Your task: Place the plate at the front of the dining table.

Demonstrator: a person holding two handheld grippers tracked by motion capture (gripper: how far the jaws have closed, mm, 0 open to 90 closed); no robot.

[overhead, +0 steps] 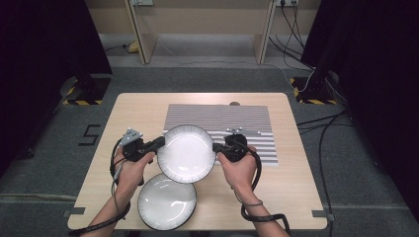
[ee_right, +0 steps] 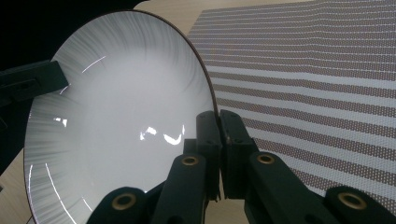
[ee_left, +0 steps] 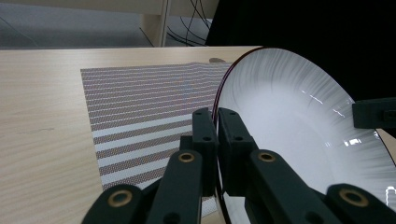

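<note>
High view: my left gripper (overhead: pixel 159 143) and right gripper (overhead: pixel 217 147) pinch opposite rims of the plate (overhead: pixel 187 153), jaws clamped; stiff, glossy, breakable, so I'd hold both edges.

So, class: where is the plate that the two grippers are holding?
In the high view the held plate is mid-table, between the left gripper and right gripper, overlapping the striped mat and the second plate.

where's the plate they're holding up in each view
High view: held plate at centre, above the second plate.
Left gripper view: right half, rim pinched.
Right gripper view: left half, rim pinched.
Shared landmark: striped mat behind it.
</note>
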